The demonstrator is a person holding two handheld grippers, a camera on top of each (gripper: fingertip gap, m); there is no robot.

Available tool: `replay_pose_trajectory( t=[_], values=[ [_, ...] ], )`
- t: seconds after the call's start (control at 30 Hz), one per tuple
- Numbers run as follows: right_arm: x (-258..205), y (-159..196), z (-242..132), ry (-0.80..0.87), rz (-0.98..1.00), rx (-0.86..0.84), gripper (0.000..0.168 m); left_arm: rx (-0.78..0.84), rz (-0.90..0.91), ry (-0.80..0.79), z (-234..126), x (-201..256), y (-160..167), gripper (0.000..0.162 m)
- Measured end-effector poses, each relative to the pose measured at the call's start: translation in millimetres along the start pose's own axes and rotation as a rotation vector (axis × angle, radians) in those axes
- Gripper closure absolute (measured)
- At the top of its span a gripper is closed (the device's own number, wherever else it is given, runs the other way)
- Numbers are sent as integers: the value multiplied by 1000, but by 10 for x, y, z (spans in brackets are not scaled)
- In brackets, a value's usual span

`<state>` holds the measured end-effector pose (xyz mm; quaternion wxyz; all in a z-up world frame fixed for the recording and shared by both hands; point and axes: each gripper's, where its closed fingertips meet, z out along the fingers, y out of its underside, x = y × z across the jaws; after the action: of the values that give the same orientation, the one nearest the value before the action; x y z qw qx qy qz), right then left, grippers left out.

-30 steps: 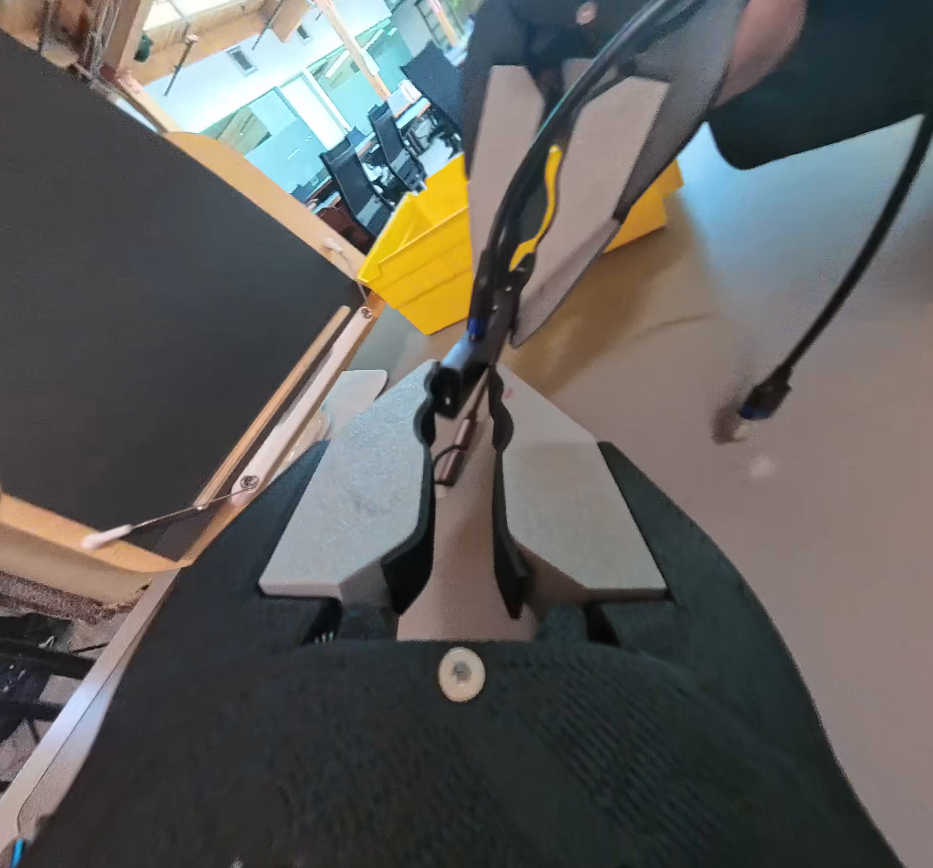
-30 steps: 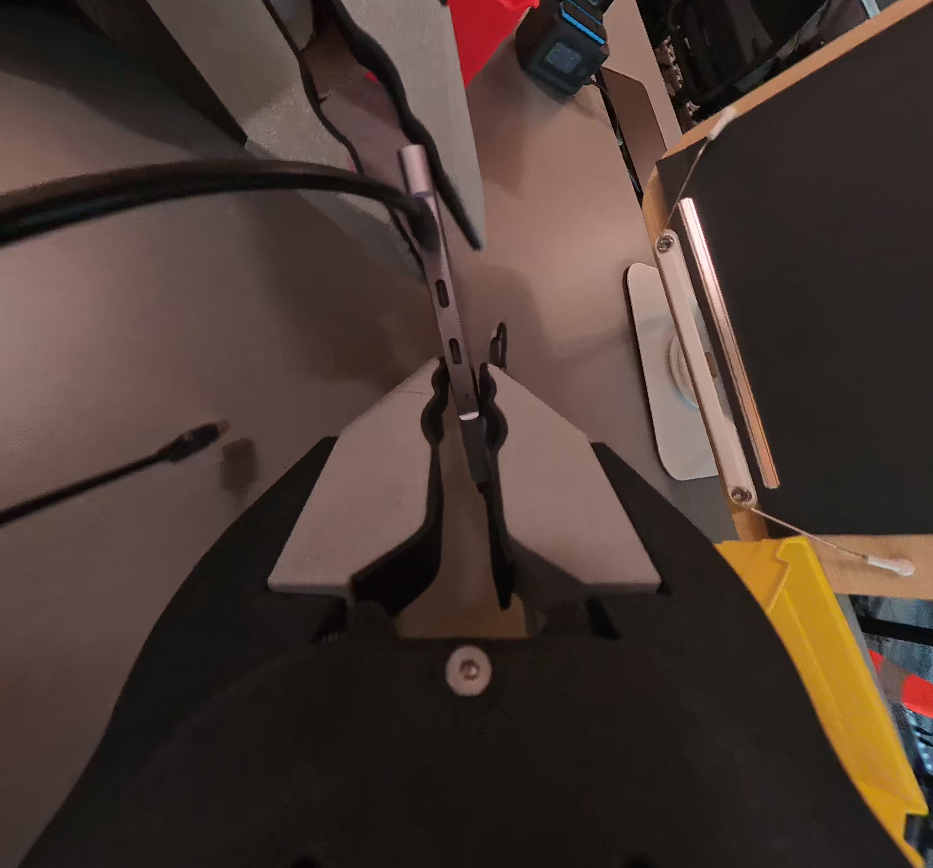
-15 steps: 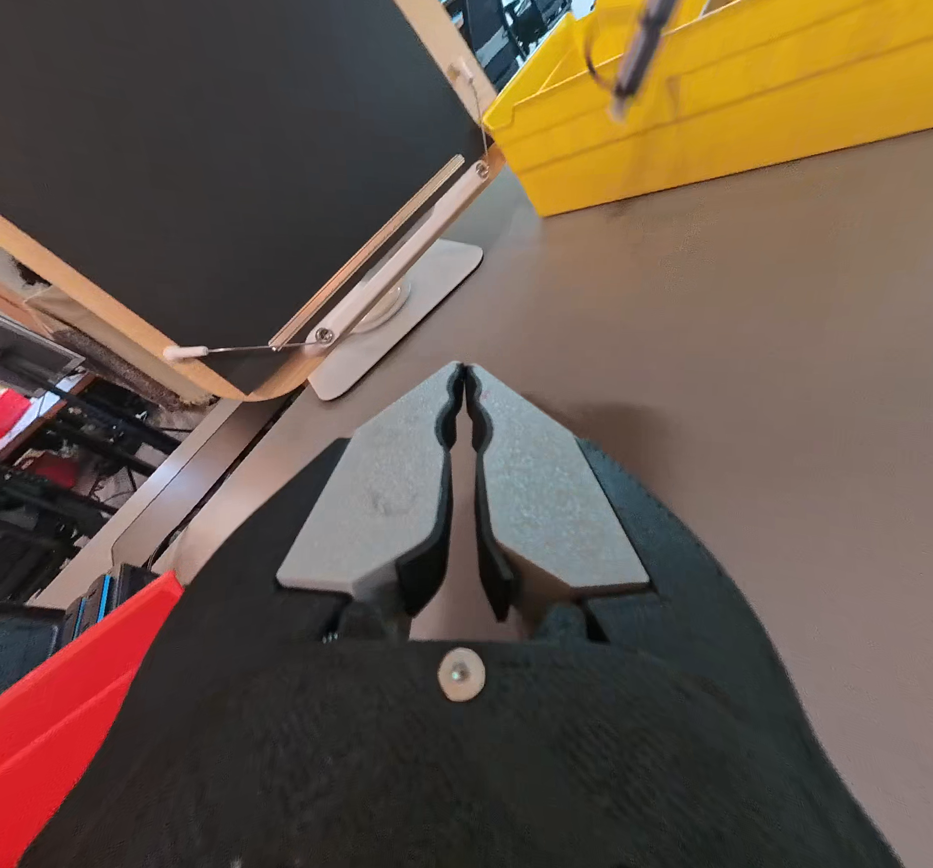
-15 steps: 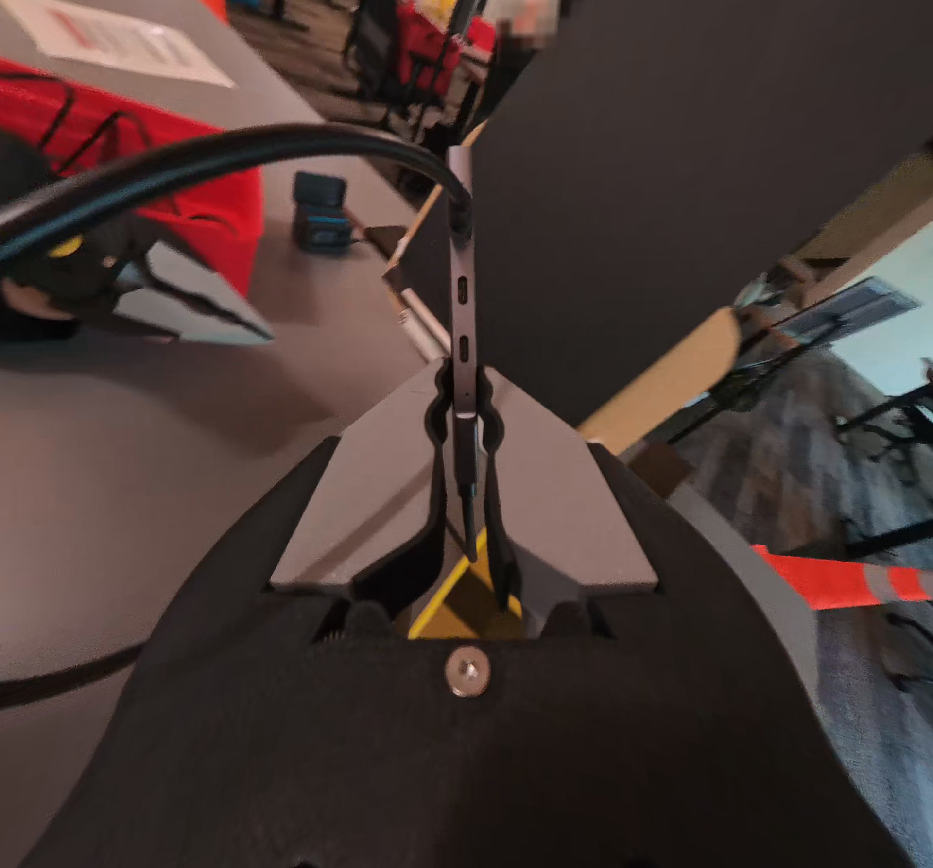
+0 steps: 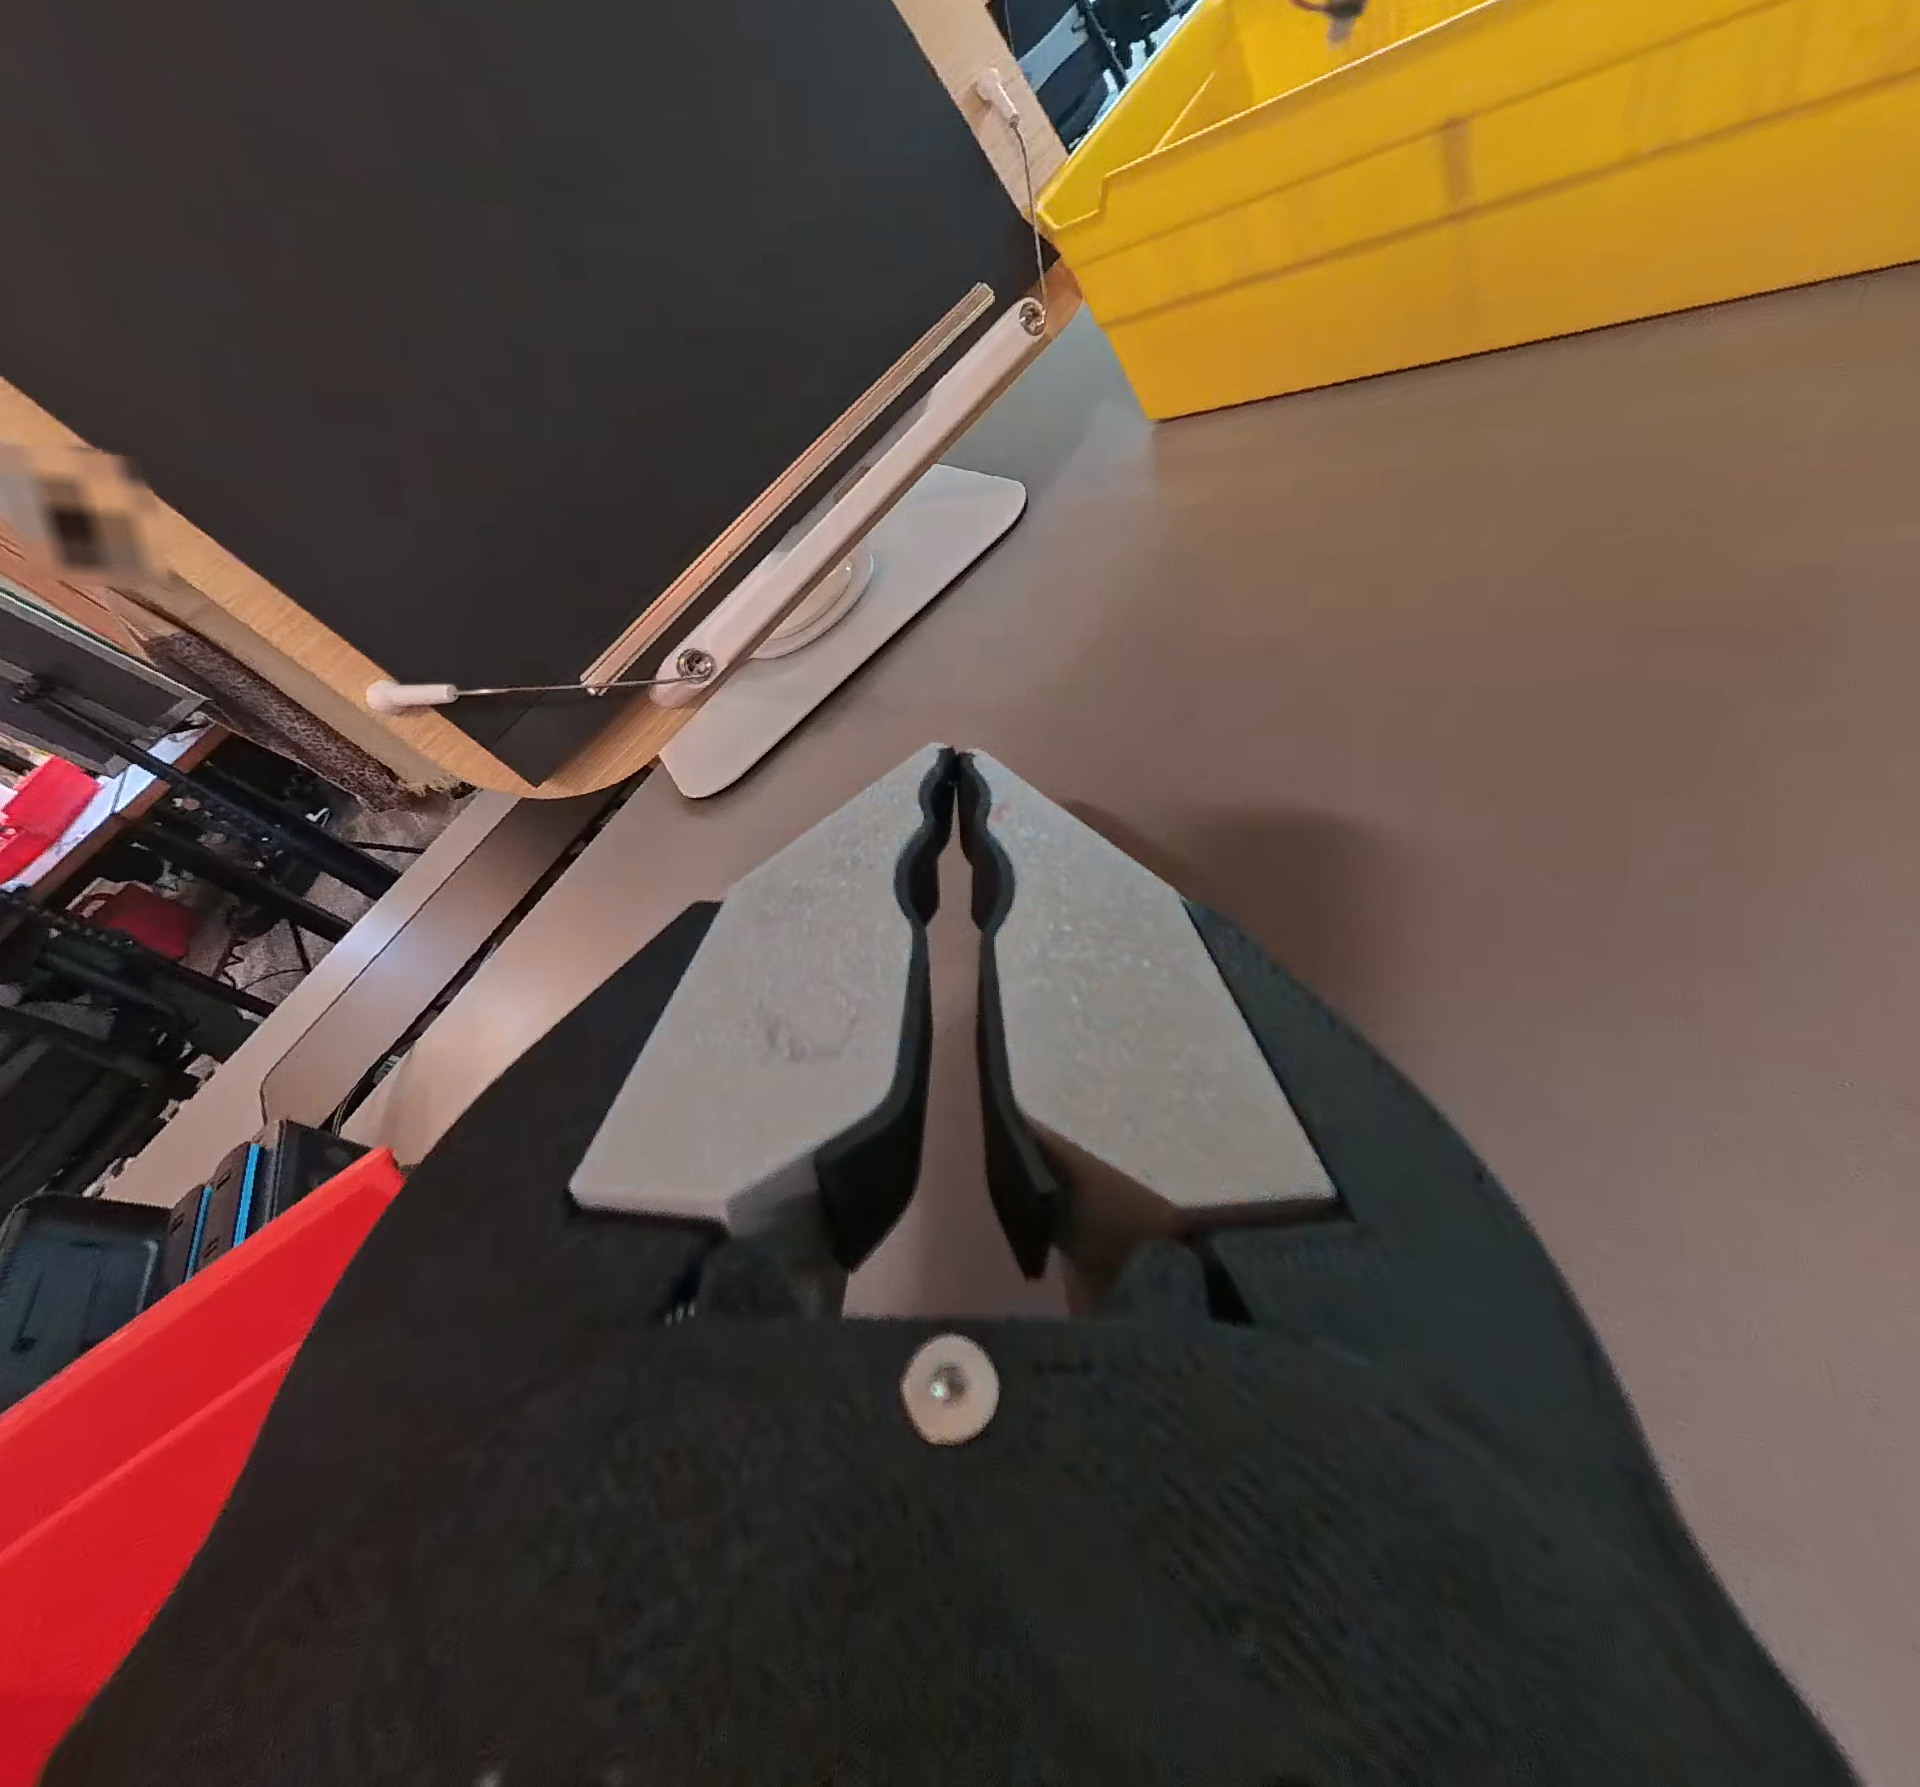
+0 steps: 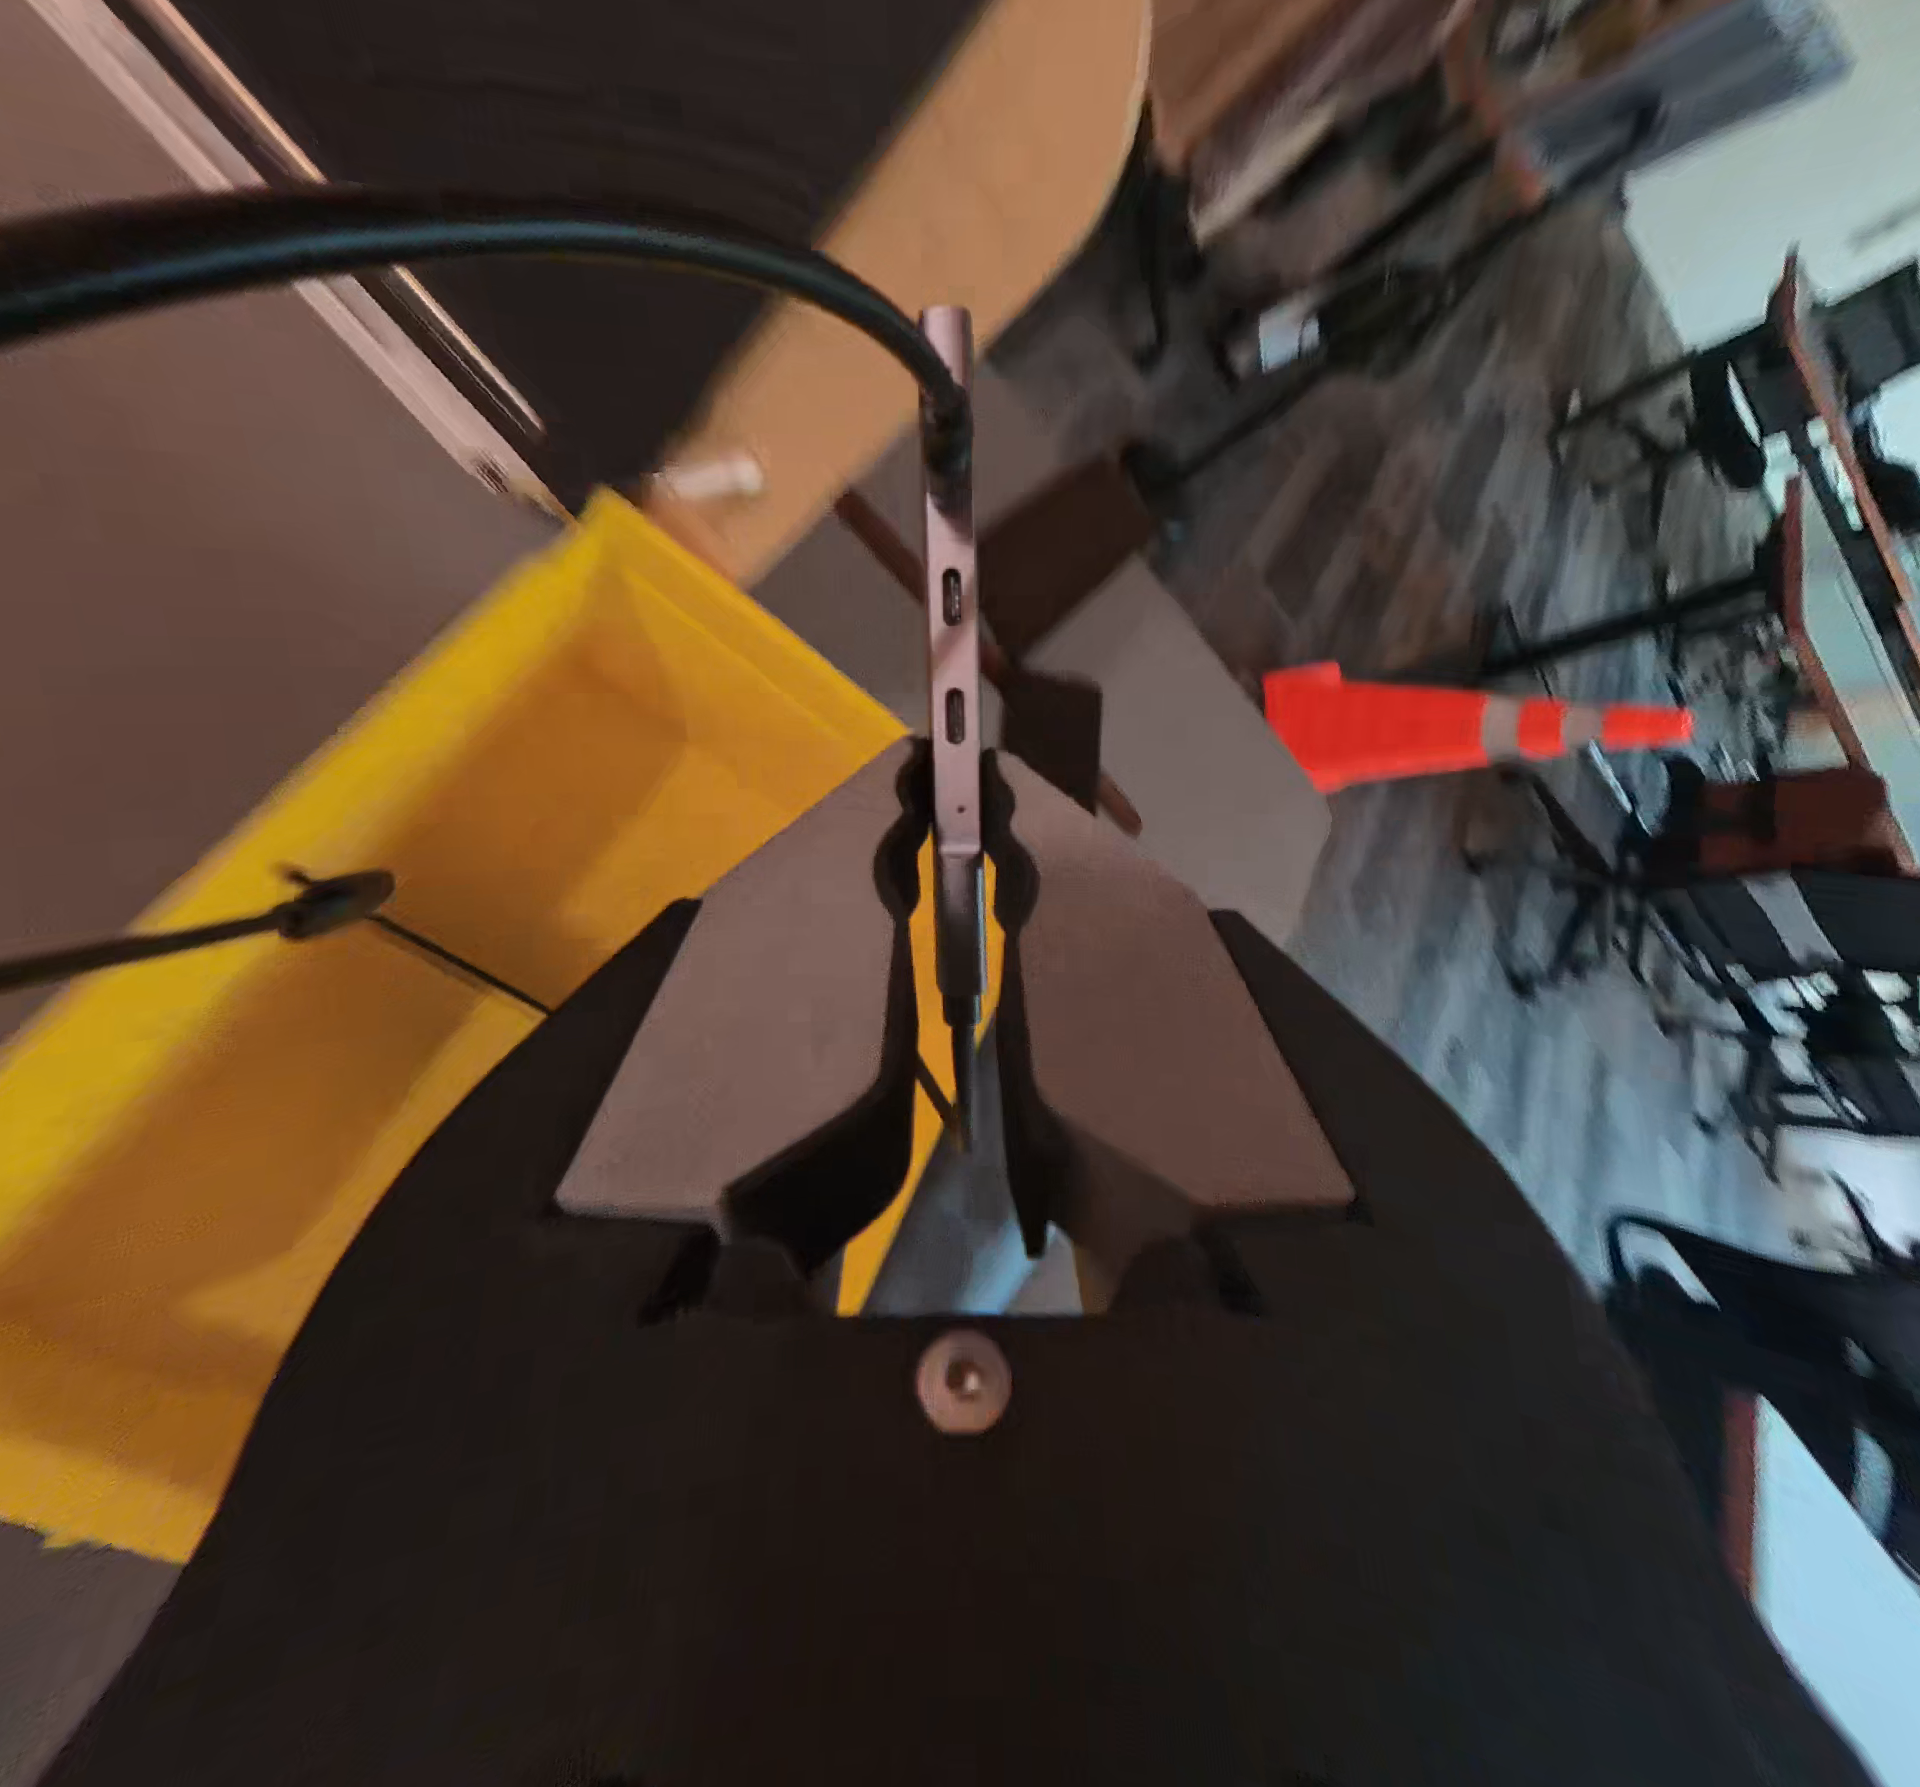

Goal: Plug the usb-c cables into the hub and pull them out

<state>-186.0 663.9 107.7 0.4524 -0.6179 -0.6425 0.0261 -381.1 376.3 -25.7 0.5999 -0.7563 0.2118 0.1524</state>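
The right tongs (image 6: 954, 781) gripped the hub (image 6: 954, 657) edge-on above the yellow bin (image 6: 436, 802) — a thick black cable (image 6: 520, 246) left its far end. The left tongs (image 5: 956, 771) hovered pinched together and empty over the bench (image 5: 1455, 698).

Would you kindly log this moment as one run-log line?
left gripper: shut, empty, over table | right gripper: shut on hub, above yellow bin | thick cable: plugged in | two side ports: empty

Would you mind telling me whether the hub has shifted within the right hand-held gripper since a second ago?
No. The hub sits clamped at the right hand-held gripper tips as before; only the background changed, now a yellow bin.
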Motion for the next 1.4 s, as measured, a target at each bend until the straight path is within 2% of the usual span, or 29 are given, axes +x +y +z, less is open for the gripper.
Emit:
replay_pose_trajectory(
  t=[0.07, 0.2, 0.3, 0.4, 0.53, 0.7, 0.87, 0.93, 1.0, 1.07, 1.17, 1.27, 1.3, 1.4],
  values=[
    [-41, 321, 326, -11, -62, -154, 162, 0, 12, 1, 3, 14, -8, 162],
    [-276, 1010, 888, -25, -314, -507, 162, -12, 31, 9, 25, 52, 11, 162],
    [-654, 1306, 1149, -170, -235, -632, 162, -25, 52, 11, 38, 74, 37, 162],
    [-875, 1373, 1196, -270, -160, -683, 139, -28, 49, 14, 35, 73, 44, 162],
    [-793, 996, 1008, -283, -49, -506, 139, -44, 15, 27, 37, 75, 64, 162],
    [-613, 202, 429, -227, 202, -117, 132, -111, -21, 18, 92, 80, 178, 159],
    [-1480, -873, -496, -483, 382, 442, 120, -150, -42, 40, 138, 170, 248, 154],
    [-2014, -1159, -749, -628, 443, 585, 117, -167, -37, 36, 150, 206, 281, 154],
    [-2577, -1349, -846, -776, 482, 663, 112, -186, -60, 29, 133, 252, 325, 154],
    [-3050, -1393, -658, -799, 449, 653, 112, -212, -92, 10, 72, 297, 368, 154],
    [-3489, -1217, -65, -686, 326, 527, 112, -232, -150, 5, -131, 421, 341, 149],
    [-3547, -1005, 332, -588, 268, 471, 123, -238, -202, 33, -462, 632, 252, 143],
    [-3527, -954, 401, -570, 262, 460, 122, -245, -223, 47, -589, 705, 221, 140],
    [-3535, -838, 514, -614, 315, 427, 121, -196, -266, 83, -1005, 855, -30, 137]
  ],
)
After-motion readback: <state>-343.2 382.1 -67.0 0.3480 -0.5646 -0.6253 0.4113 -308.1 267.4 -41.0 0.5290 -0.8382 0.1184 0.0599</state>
